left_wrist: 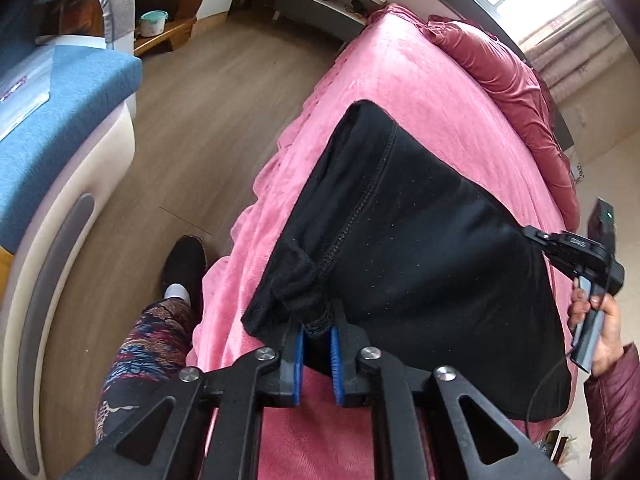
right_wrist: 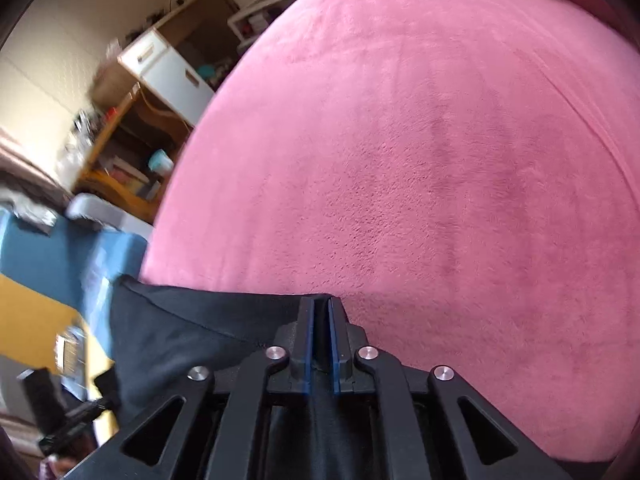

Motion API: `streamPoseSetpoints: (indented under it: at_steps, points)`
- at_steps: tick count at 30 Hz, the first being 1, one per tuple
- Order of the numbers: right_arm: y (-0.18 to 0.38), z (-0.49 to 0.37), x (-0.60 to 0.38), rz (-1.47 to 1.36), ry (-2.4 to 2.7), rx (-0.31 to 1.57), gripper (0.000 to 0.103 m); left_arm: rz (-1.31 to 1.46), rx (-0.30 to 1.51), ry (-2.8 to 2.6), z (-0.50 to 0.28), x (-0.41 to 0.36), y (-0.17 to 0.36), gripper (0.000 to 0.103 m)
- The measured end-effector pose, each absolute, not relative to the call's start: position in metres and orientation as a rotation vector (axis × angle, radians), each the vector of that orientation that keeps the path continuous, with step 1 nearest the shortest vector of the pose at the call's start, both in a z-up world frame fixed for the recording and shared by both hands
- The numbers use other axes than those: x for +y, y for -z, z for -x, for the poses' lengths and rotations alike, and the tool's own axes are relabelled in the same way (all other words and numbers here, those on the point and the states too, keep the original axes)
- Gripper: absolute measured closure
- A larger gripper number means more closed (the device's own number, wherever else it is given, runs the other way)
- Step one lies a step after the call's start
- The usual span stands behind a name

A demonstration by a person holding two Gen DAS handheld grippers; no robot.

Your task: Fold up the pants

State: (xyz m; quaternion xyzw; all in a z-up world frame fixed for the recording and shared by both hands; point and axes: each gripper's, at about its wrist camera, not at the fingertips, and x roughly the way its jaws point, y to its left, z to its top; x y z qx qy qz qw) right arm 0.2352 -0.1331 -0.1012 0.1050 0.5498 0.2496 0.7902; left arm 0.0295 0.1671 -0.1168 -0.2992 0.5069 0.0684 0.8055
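The black pants (left_wrist: 420,232) hang stretched above the pink bed (left_wrist: 400,80), held at two corners. My left gripper (left_wrist: 318,328) is shut on a bunched black edge of the pants near the seam. My right gripper (left_wrist: 532,236), seen in the left wrist view at the right, grips the other corner. In the right wrist view my right gripper (right_wrist: 320,312) is shut on the pants (right_wrist: 180,340), which spread out to the left and below it, over the pink bed (right_wrist: 440,160).
A dark red quilt (left_wrist: 512,80) lies along the bed's far side. A blue and white sofa (left_wrist: 52,120) stands left across the wooden floor (left_wrist: 200,128). The person's leg and black shoe (left_wrist: 184,264) are beside the bed edge. Shelves and a cabinet (right_wrist: 168,72) stand at the back.
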Motion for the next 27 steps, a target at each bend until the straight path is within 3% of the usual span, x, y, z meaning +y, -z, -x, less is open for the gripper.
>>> streamPoseSetpoints:
  at_steps: [2, 9, 15, 19, 24, 27]
  points:
    - [0.089, -0.225, -0.148, -0.255, -0.518, 1.146, 0.066, 0.66, 1.076, -0.154, -0.026, 0.174, 0.114, 0.08]
    - [0.057, -0.164, -0.219, -0.31, -0.504, 1.049, 0.068, 0.652, 0.996, -0.306, -0.008, 0.195, 0.087, 0.076]
    - [0.074, -0.113, -0.247, -0.239, -0.493, 1.112, 0.07, 0.607, 0.89, -0.299, 0.002, 0.185, 0.061, 0.076]
    - [0.101, -0.108, -0.24, -0.217, -0.463, 1.162, 0.07, 0.525, 0.932, -0.186, -0.011, 0.156, 0.064, 0.076]
    - [0.131, -0.132, -0.228, -0.209, -0.318, 1.186, 0.072, 0.391, 1.112, -0.186, -0.033, 0.129, 0.101, 0.076]
    - [0.13, -0.132, -0.226, -0.218, -0.301, 1.179, 0.072, 0.489, 1.132, -0.206, -0.033, 0.14, 0.111, 0.076]
